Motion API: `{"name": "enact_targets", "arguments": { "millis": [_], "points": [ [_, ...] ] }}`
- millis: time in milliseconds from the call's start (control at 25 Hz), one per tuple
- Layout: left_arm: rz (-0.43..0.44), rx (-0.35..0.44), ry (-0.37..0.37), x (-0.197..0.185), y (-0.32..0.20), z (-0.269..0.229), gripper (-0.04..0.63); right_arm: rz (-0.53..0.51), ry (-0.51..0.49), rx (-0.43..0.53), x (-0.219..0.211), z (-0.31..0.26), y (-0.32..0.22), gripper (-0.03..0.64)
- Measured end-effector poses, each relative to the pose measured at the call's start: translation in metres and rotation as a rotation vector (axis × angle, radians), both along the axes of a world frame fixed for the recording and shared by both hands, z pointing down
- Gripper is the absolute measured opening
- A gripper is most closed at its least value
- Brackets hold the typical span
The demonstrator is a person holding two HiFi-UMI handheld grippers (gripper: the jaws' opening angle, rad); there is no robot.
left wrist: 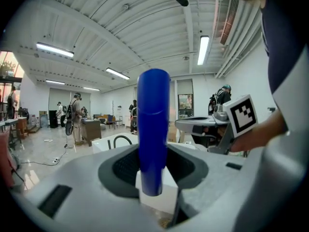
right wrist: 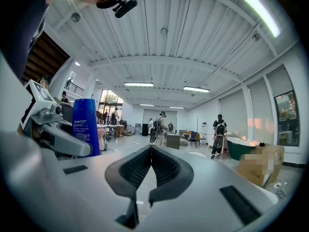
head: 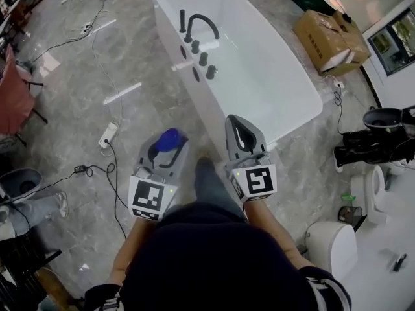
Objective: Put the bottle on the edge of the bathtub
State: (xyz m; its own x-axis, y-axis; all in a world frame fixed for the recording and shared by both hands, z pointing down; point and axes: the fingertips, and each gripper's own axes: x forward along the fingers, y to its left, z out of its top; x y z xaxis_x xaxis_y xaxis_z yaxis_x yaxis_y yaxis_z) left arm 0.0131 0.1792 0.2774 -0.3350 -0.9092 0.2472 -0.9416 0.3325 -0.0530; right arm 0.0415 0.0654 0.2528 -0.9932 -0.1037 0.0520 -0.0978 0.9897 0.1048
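Note:
A blue bottle [head: 168, 139] stands upright between the jaws of my left gripper [head: 170, 145], which is shut on it. In the left gripper view the bottle [left wrist: 153, 129] fills the centre, with the gripper [left wrist: 153, 164] closed on its lower part. My right gripper [head: 237, 122] is shut and empty, held beside the left one just short of the near end of the white bathtub [head: 305, 96]. A black faucet [head: 198, 28] sits on the tub's left rim. In the right gripper view the jaws of my right gripper [right wrist: 151, 150] meet, and the bottle [right wrist: 86, 127] shows at left.
A cardboard box [head: 331, 41] lies beyond the tub at right. A white toilet [head: 334, 245] and black equipment [head: 376, 141] stand at right. A power strip [head: 107, 135] and cables lie on the marble floor at left. People stand far off in the hall.

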Motion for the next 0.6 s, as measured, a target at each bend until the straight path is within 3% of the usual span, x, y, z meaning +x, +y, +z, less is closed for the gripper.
{"name": "enact_targets", "arguments": {
  "millis": [320, 600],
  "points": [
    [-0.069, -0.01, -0.062, -0.079, -0.047, -0.011, 0.156, -0.14, 0.011, -0.013, -0.107, -0.001, -0.044, 0.017],
    [-0.112, 0.006, -0.012, -0.133, -0.124, -0.016, 0.156, -0.168, 0.039, -0.021, -0.162, 0.005, -0.119, 0.017]
  ]
}}
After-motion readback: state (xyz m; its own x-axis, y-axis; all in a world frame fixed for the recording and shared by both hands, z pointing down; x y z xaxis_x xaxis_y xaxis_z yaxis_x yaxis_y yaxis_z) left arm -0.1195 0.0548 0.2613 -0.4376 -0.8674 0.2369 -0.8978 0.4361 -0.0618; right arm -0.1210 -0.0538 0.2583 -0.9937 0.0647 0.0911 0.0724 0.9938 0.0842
